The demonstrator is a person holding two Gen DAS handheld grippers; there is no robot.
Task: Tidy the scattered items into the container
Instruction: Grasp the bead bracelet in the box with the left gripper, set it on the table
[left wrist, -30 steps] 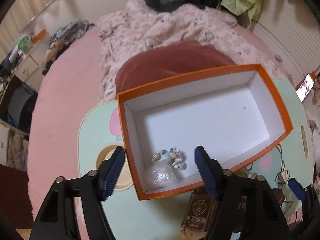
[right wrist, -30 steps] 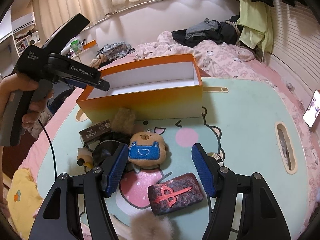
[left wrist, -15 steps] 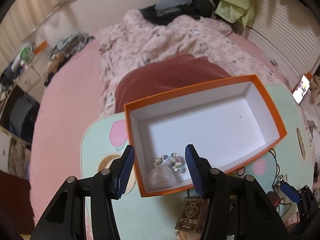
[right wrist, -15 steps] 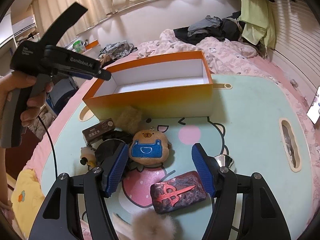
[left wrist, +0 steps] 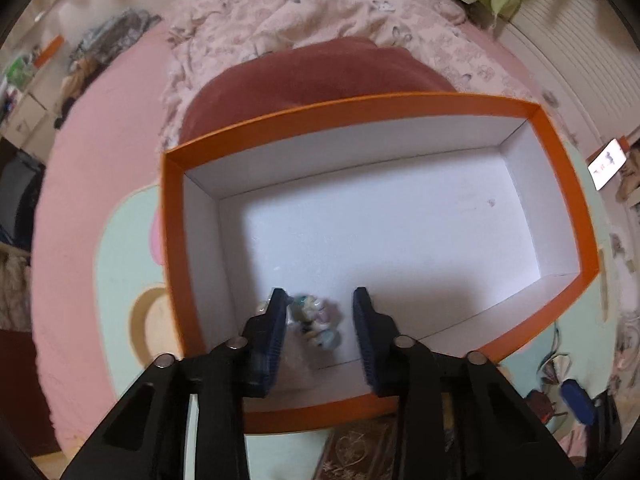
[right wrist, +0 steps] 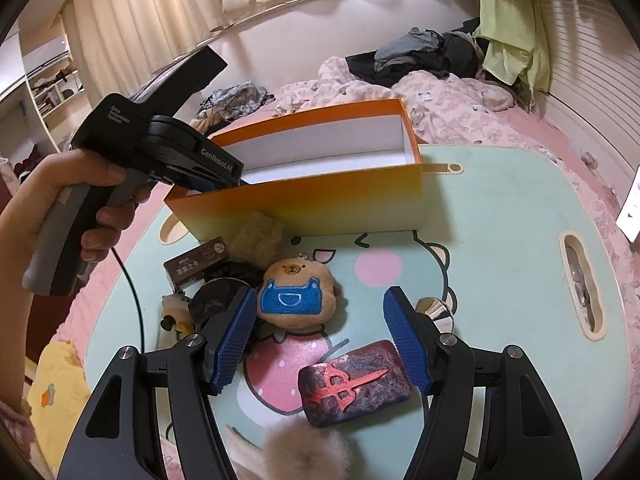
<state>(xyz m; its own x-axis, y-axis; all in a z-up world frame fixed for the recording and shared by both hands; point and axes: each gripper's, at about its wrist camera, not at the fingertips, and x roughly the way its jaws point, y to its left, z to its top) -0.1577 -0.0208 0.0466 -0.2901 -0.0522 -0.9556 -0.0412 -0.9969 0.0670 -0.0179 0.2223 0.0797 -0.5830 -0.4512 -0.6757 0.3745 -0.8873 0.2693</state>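
The orange box (left wrist: 172, 240) with a white inside stands on the mint table; it also shows in the right wrist view (right wrist: 320, 200). My left gripper (left wrist: 320, 312) is inside the box at its near left end, jaws partly closed around a small bag of pastel charms (left wrist: 320, 326) on the box floor, not touching it. My right gripper (right wrist: 320, 336) is open and empty, low over the table. Between its fingers lie a bear plush with blue overalls (right wrist: 298, 294) and a dark red-marked case (right wrist: 354, 382).
Near the box front lie a brown card box (right wrist: 196, 266), a tan fuzzy plush (right wrist: 256, 236), a black pouch (right wrist: 216, 300) and a small figure (right wrist: 174, 314). A silver cone (right wrist: 436, 310) sits right of the gripper. A fur ball (right wrist: 304, 454) is at the bottom. Bedding surrounds the table.
My left gripper has moved forward and down into the box and its jaws have narrowed around the charm bag. My right gripper has stayed open and nearly still.
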